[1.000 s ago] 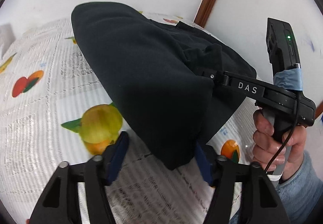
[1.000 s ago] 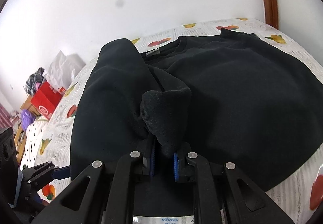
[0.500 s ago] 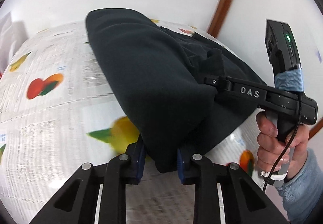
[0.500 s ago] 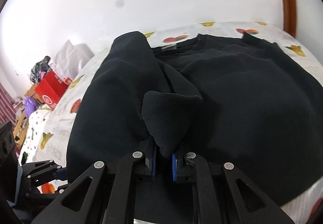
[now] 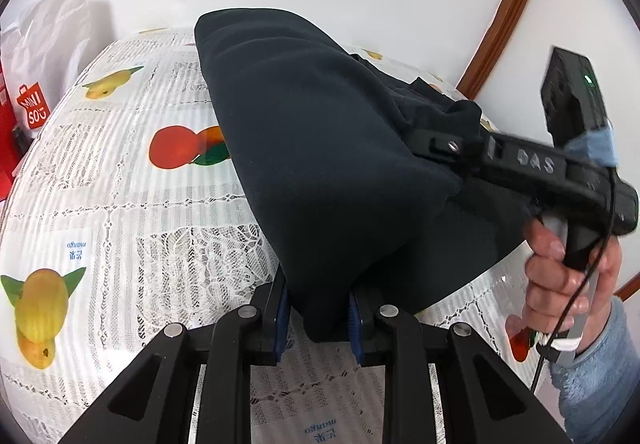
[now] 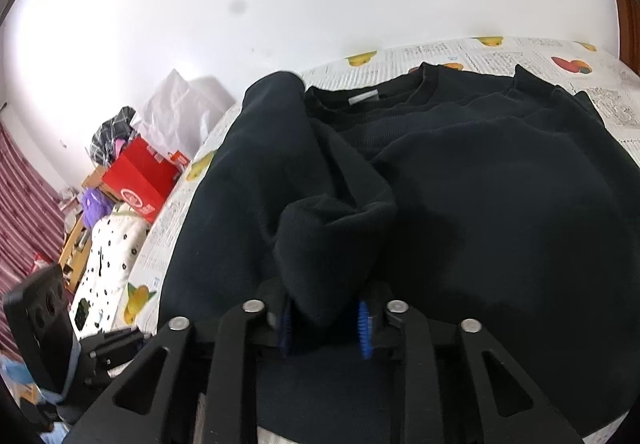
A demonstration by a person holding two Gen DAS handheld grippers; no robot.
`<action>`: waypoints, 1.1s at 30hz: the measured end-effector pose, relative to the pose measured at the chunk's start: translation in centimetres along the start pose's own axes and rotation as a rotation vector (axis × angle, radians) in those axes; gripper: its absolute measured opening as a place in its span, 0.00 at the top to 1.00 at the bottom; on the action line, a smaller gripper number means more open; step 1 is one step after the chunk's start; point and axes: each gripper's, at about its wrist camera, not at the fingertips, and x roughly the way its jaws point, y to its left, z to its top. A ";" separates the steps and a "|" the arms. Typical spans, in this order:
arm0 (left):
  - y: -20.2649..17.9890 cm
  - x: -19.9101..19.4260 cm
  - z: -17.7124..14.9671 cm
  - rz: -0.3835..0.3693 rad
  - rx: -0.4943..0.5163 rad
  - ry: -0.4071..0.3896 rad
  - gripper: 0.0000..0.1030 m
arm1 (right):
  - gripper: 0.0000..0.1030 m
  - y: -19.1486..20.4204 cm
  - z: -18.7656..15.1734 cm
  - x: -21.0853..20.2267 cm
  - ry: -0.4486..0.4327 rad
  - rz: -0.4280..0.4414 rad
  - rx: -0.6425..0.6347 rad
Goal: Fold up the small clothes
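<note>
A: Sweatshirt (image 6: 480, 172), dark and nearly black, lies spread over the fruit-print tablecloth (image 5: 120, 212), filling the centre and right of the right wrist view, with its collar toward the top.

B: How far along would you say the folding is?

A: Early, I'd judge. One side of the body is lifted and brought in over the middle, and a sleeve cuff (image 6: 328, 228) is bunched up at centre. The other side lies flat and unfolded at the right of the frame, and nothing is squared into a packet yet.

B: And the grippers?

A: The left gripper (image 5: 318, 318) at the bottom centre of its view is clamped on a lower corner of the fabric, its blue pads pressing the cloth. The right gripper (image 6: 324, 324) has the cuff between its jaws, but they are opening, and a gap shows beside the right pad, so it looks like it is letting the cuff go.

B: Any containers about?

A: Only off the table. A red Miniso bag (image 5: 24, 112) stands at the left edge of the left wrist view, with a white bag (image 5: 52, 32) behind it; I cannot tell what either holds.
</note>
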 end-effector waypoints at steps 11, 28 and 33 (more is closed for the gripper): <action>-0.5 -1.4 -2.0 0.007 0.032 -0.036 0.31 | 0.81 1.4 1.5 2.1 -0.023 -0.017 -0.018; -3.8 0.2 -1.4 0.201 0.072 -0.003 0.37 | 0.87 -2.4 -1.4 -10.8 -0.350 0.015 -0.047; -4.3 0.2 -1.4 0.200 0.076 -0.005 0.35 | 0.82 -6.5 -3.9 -7.4 -0.147 -0.074 0.048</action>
